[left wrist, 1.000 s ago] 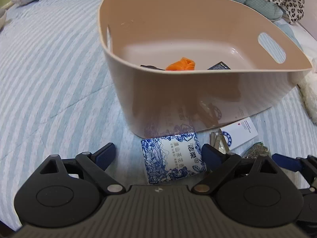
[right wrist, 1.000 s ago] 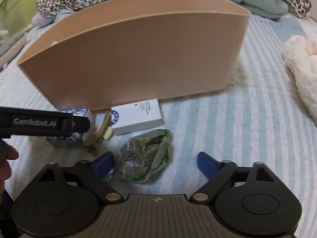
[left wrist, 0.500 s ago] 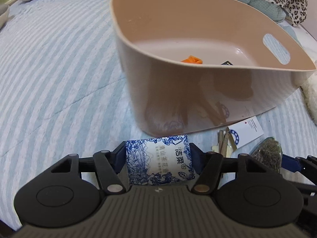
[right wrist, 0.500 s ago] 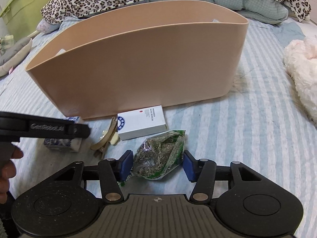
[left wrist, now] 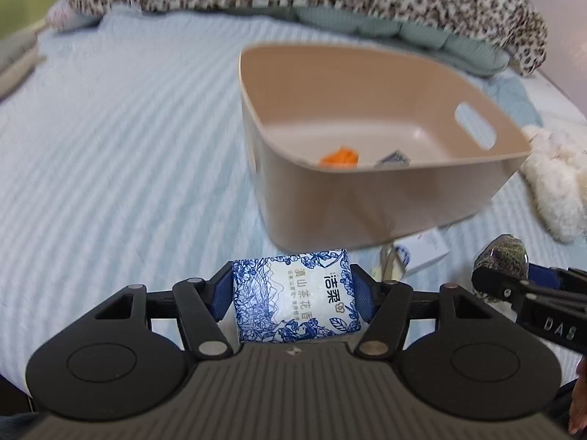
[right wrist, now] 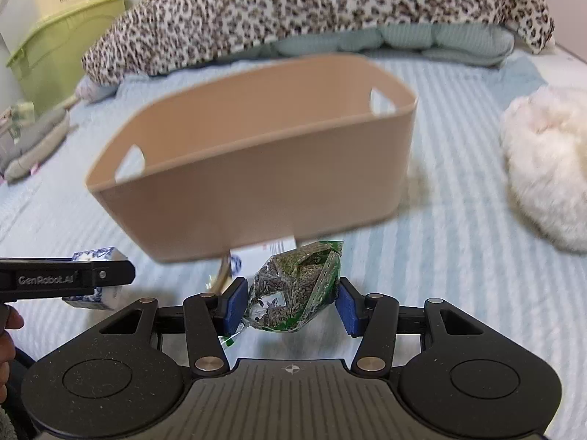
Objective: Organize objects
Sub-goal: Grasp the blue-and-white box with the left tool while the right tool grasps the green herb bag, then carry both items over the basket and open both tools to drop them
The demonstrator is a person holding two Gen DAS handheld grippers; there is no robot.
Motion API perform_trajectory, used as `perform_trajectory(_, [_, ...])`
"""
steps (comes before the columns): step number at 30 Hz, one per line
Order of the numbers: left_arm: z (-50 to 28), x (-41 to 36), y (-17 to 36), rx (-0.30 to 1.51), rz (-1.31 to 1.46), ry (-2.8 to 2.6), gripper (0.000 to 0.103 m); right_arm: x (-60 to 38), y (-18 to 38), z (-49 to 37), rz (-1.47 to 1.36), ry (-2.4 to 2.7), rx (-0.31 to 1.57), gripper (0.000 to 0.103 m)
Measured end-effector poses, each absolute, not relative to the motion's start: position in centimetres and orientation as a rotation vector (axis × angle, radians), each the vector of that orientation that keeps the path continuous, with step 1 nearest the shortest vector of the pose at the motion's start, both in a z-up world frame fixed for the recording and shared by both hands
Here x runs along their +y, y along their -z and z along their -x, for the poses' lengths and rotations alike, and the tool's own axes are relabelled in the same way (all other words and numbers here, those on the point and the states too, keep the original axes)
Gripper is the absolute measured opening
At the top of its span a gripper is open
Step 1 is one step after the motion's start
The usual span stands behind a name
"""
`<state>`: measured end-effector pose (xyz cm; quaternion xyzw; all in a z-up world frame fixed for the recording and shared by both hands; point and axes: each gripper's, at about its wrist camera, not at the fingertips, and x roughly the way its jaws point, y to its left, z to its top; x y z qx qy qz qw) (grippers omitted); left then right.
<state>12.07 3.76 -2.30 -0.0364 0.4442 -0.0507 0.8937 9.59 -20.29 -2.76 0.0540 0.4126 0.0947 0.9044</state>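
My left gripper point(left wrist: 293, 295) is shut on a blue-and-white tissue pack point(left wrist: 295, 295) and holds it above the bed, in front of the beige plastic bin point(left wrist: 367, 198). The pack also shows at the left of the right wrist view point(right wrist: 96, 256). My right gripper point(right wrist: 291, 302) is shut on a clear green bag of dried leaves point(right wrist: 293, 289), lifted in front of the bin point(right wrist: 256, 190). The bag also shows in the left wrist view point(left wrist: 502, 251). Inside the bin lie an orange item point(left wrist: 339, 156) and a small dark packet point(left wrist: 392, 157).
A white card box point(left wrist: 422, 251) and a beige hair clip point(left wrist: 387, 262) lie on the striped bedspread point(left wrist: 128, 146) by the bin's near wall. A white fluffy toy point(right wrist: 546, 168) lies to the right. A leopard-print blanket point(right wrist: 312, 11) and a green crate point(right wrist: 55, 58) are behind.
Both grippers closed on their items, the tissue pack and the leaf bag, then lifted them off the bed and drew back from the bin, which now looks farther and lower.
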Motion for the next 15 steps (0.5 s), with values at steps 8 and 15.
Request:
perform_trajectory(8, [-10.8, 4.1, -2.7, 0.800, 0.081, 0.098, 0.065, -21.6, -2.5, -9.9, -0.163, -0.220, 0.718, 0.049])
perform_trajectory(15, [-11.9, 3.9, -6.3, 0.708, 0.093, 0.089, 0.065, -22.1, -5.2, -11.9, -0.161, -0.221, 0.634, 0.049])
